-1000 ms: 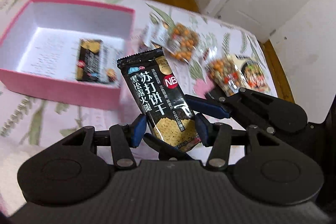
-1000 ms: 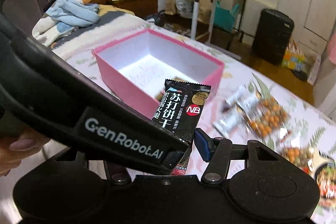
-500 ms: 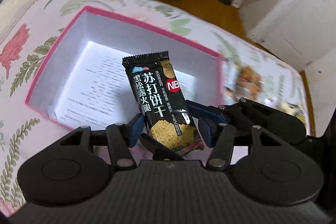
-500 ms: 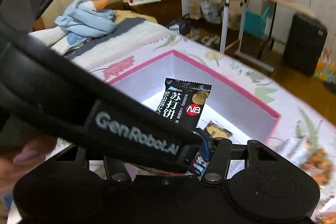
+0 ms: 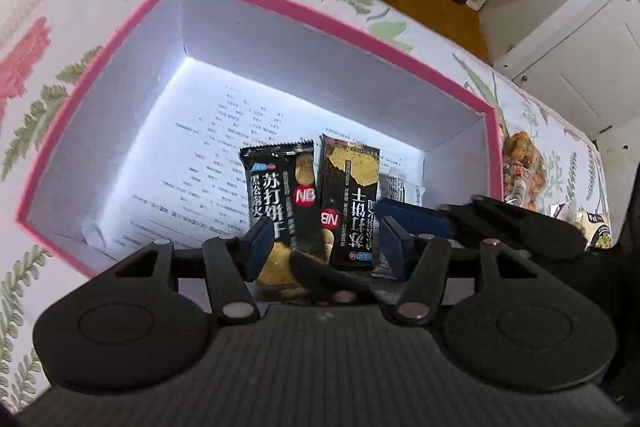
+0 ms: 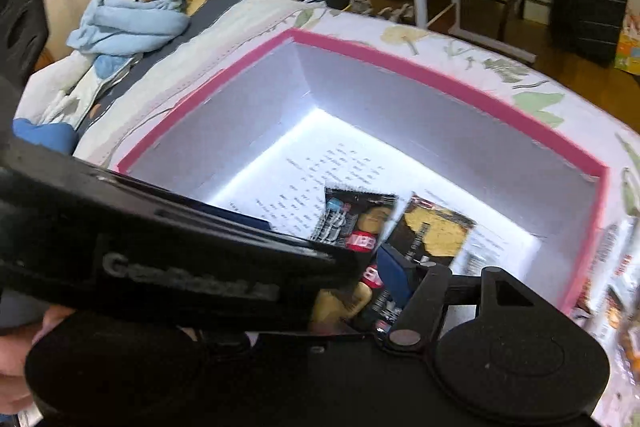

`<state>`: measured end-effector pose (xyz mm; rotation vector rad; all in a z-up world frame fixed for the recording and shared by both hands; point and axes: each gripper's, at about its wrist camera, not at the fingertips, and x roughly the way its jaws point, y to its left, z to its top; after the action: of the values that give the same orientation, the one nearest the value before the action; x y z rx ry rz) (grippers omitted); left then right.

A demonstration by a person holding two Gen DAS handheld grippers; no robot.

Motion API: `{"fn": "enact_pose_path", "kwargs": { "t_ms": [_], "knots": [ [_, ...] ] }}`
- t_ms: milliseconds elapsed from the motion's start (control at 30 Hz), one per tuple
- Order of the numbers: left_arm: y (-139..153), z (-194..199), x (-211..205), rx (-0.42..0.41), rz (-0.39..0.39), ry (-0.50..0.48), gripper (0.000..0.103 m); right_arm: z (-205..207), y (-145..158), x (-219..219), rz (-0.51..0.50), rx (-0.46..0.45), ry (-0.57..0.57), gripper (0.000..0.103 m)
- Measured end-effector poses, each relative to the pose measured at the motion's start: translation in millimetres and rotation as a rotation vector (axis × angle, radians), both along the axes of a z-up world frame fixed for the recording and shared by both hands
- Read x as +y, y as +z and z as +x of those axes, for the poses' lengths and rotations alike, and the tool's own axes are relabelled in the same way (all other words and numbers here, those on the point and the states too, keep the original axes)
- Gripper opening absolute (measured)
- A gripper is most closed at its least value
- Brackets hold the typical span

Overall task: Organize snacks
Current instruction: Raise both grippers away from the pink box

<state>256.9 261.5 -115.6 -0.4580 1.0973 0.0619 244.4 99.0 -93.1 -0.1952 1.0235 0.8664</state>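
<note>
A: Left wrist view: the left hand-held gripper (image 5: pixel 322 241) hangs over the pink box (image 5: pixel 336 21), its blue pads spread apart, a soda cracker packet (image 5: pixel 280 195) loose between them and touching the left pad.

B: And ahead of it?

A: A second soda cracker packet (image 5: pixel 351 199) lies upside down on the box floor, just right of the first, by the right pad.

B: Right wrist view?

A: The right hand-held gripper (image 6: pixel 384 283) is mostly hidden behind the left one's body; I cannot tell its state. Nut packets (image 5: pixel 522 167) lie outside, right of the box.
</note>
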Motion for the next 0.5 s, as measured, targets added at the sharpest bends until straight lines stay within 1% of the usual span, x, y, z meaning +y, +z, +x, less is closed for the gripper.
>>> {"fn": "enact_pose_path", "kwargs": {
  "t_ms": [100,167,233,333,367,433,500],
  "knots": [
    [18.2,-11.8,-5.6,-0.031,0.053,-0.027,0.057,-4.3,10.9,-12.0,-0.015,-0.016,-0.003,0.071],
    [33.9,-21.9,-10.4,-0.059,0.087,-0.051,0.057,-14.3,23.6,-27.1,-0.024,-0.044,0.004,0.071],
    [51.6,-32.8,-15.9,-0.099,0.116,-0.074,0.057,-18.0,39.7,-42.2,-0.019,-0.085,0.005,0.071],
    [76.5,-45.1,-24.9,-0.152,0.156,-0.092,0.057,-26.4,65.7,-63.5,-0.054,-0.203,-0.038,0.071],
    [83.9,-48.4,-28.8,-0.161,0.163,-0.104,0.057,-27.5,73.8,-70.7,-0.056,-0.219,-0.047,0.071],
    [99.2,-55.1,-39.3,-0.181,0.168,-0.14,0.057,-27.5,90.6,-85.3,-0.054,-0.226,-0.069,0.071],
    [112.4,-61.9,-52.0,-0.2,0.188,-0.175,0.058,-30.7,107.0,-102.3,-0.05,-0.239,-0.088,0.071]
  ]
}}
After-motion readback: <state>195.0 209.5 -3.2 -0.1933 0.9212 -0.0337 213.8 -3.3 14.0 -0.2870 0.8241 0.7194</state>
